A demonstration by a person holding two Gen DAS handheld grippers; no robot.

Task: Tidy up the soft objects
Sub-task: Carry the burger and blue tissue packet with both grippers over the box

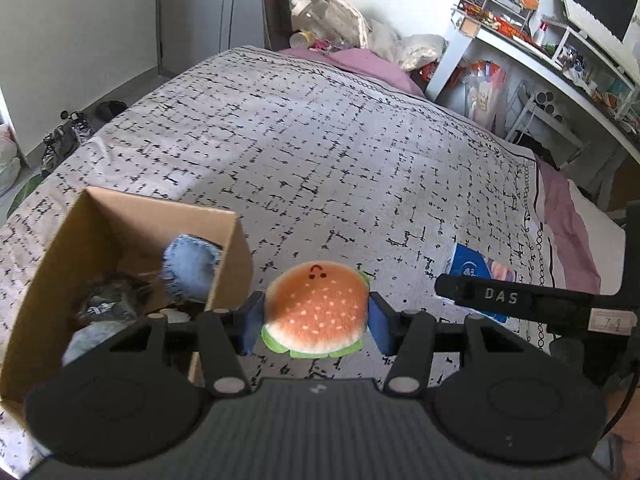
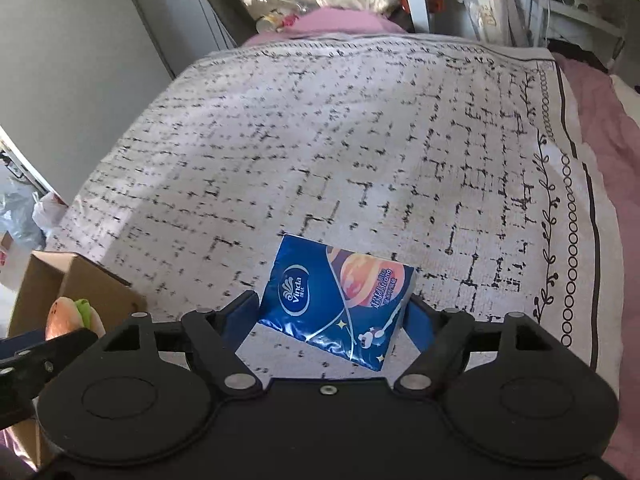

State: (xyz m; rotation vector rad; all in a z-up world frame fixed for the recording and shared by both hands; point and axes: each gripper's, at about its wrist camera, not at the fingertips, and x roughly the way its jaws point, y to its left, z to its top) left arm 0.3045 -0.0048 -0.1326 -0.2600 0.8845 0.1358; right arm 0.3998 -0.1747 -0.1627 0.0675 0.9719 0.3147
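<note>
Gripping the burger plush (image 1: 316,308) just beside the cardboard box (image 1: 224,280), the left gripper (image 1: 316,320) looks ready to drop it in, while the right gripper (image 2: 332,320) fingers clasp the tissue pack (image 2: 340,300) above the bed (image 2: 320,140)

This is a lived-in bedroom in a home. A bed (image 1: 340,152) fills most of both views, spread with a white cover printed in black broken lines over a pink sheet (image 1: 372,64). Beside it stand a cluttered white shelf unit (image 1: 560,40), shoes (image 1: 64,136) on the floor, and bottles (image 1: 308,12) at the bed's head.
</note>
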